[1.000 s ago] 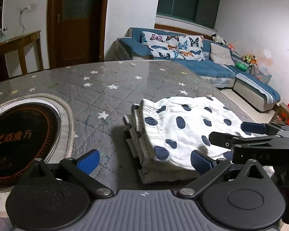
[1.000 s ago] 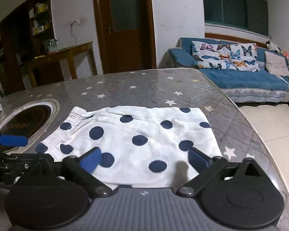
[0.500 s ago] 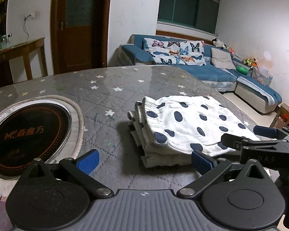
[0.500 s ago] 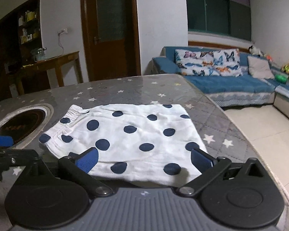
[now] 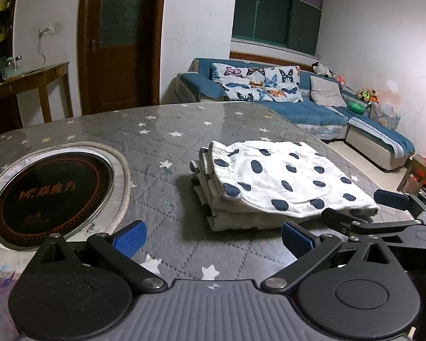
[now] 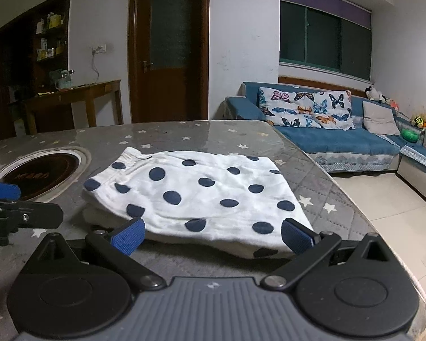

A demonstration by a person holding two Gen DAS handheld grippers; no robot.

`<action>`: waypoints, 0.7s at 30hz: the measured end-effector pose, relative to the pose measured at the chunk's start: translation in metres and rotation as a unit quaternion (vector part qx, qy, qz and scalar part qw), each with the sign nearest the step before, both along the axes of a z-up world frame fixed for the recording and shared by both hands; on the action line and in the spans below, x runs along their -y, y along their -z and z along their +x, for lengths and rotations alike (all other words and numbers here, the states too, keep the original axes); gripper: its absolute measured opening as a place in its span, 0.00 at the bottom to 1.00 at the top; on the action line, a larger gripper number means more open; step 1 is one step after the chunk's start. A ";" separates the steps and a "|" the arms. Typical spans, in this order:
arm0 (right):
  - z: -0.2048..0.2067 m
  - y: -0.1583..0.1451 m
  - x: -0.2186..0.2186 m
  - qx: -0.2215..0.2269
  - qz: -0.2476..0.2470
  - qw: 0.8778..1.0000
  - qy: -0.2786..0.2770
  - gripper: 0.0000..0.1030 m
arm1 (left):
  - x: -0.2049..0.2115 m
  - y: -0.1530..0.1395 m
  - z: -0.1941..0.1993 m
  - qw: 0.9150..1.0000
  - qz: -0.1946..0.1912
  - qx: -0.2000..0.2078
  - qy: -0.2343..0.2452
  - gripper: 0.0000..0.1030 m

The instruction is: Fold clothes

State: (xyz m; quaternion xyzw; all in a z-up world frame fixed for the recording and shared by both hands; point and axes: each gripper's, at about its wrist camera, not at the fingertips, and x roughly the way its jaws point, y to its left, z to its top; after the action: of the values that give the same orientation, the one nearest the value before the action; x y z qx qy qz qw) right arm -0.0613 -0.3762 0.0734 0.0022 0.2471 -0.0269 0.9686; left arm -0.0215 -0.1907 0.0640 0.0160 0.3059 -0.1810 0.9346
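Note:
A white garment with navy dots [image 5: 275,182] lies folded in a thick stack on the grey star-patterned table [image 5: 170,142]. It also shows in the right wrist view [image 6: 201,193]. My left gripper [image 5: 213,238] is open and empty, short of the stack's near left corner. My right gripper [image 6: 213,236] is open and empty, its blue pads [image 6: 295,238] just before the stack's near edge. The right gripper also shows in the left wrist view [image 5: 383,210], at the stack's right side.
A round black inset plate [image 5: 51,190] with a metal rim sits in the table to the left. The table edge [image 6: 352,199] curves off on the right above a tiled floor. A blue sofa [image 6: 340,139] and a wooden side table [image 5: 28,91] stand beyond.
Both grippers have drawn back and up from the folded stack. The stack now lies farther from both cameras and has not shifted on the table.

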 end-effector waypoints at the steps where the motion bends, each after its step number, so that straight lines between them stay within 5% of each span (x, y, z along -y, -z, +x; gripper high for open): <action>1: -0.001 0.000 -0.002 0.000 -0.001 1.000 0.001 1.00 | 0.000 0.001 -0.002 1.000 0.001 0.000 0.000 1.00; 21: -0.024 0.016 -0.008 -0.017 0.016 0.999 0.028 1.00 | -0.007 0.009 -0.033 1.000 0.019 0.007 -0.024 1.00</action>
State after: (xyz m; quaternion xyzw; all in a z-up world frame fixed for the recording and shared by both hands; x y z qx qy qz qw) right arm -0.0857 -0.3679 0.0576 0.0242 0.2637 -0.0498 0.9630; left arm -0.0544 -0.1837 0.0551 0.0273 0.3029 -0.1527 0.9403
